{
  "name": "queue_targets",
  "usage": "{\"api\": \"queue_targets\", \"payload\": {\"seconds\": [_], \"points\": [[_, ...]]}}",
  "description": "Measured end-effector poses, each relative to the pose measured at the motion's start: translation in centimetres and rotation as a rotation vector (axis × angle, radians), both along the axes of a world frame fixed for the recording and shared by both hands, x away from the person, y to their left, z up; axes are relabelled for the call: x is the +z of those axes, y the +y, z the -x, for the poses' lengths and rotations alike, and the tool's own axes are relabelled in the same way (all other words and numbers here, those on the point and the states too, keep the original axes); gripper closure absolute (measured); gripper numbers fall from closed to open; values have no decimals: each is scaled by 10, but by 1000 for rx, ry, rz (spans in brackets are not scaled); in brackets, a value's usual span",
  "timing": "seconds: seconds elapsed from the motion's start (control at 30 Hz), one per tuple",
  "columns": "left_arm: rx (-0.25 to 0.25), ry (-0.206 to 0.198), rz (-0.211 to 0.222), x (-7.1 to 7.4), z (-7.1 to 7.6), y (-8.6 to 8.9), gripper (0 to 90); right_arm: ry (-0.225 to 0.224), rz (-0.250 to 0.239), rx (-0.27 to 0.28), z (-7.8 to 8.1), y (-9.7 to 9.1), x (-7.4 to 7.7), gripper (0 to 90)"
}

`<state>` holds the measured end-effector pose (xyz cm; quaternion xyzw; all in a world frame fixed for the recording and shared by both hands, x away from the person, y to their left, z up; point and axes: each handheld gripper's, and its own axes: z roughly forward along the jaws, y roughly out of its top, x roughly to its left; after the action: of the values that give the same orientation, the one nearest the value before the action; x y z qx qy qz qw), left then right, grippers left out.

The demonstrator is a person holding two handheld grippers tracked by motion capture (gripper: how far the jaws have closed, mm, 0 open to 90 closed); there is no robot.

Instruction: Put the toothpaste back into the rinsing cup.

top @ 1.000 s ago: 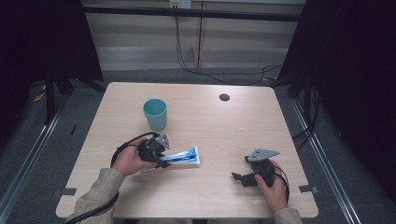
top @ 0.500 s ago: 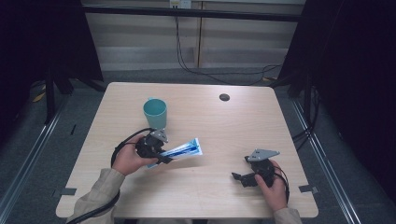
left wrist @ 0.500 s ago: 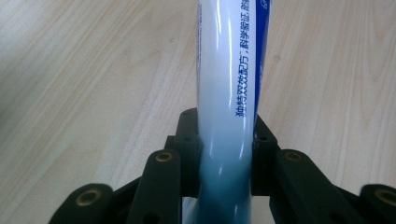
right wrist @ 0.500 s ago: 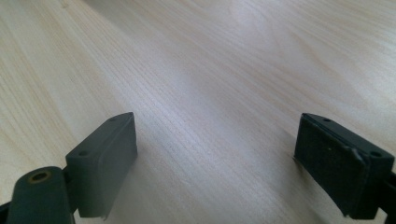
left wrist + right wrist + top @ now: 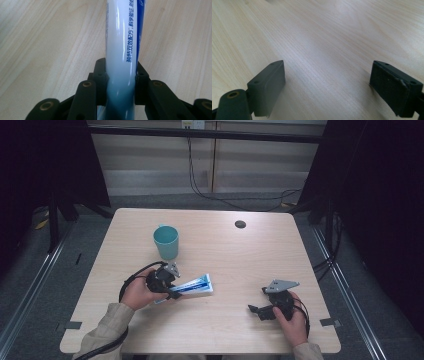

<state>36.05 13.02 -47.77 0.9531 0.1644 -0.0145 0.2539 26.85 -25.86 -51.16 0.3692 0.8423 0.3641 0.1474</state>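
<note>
A blue and white toothpaste tube is held above the table in front of the teal cup, its flat end pointing right. My left gripper is shut on the tube's lower part; in the left gripper view both pads press the tube from either side. At the table's front right, my right gripper rests low over the wood with its jaws wide apart. The right gripper view shows bare wood between its fingertips.
A small dark round disc lies near the table's far edge. Cables trail from both grippers toward the front edge. The table is light wood, with dark floor around it.
The left hand has lifted the tube slightly and shifted it a little; the tube's free end now sits a bit higher and tilted. The right gripper has not moved.
</note>
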Motion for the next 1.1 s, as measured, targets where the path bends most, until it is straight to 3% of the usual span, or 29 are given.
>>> {"api": "queue_targets", "payload": {"seconds": [0.27,0.4,0.43,0.47,0.77,0.93,1.03,1.1], "points": [[-32,-2,-39,2,-2,-5,679,0,0,0,0,0,0,124],[-28,4,-56,5,-2,-11,575,0,0,0,0,0,0,124],[-48,-11,-108,7,-4,-17,564,0,0,0,0,0,0,125],[-55,-19,-132,8,-4,-20,564,0,0,0,0,0,0,125],[-86,-38,-241,15,-10,-38,508,0,0,1,0,0,0,124],[-91,-42,-280,12,-14,-46,447,0,0,0,0,0,0,124],[-69,-35,-275,7,-15,-49,391,0,0,0,0,0,0,125],[-81,-41,-275,7,-16,-49,375,0,0,0,0,0,0,124]]}}
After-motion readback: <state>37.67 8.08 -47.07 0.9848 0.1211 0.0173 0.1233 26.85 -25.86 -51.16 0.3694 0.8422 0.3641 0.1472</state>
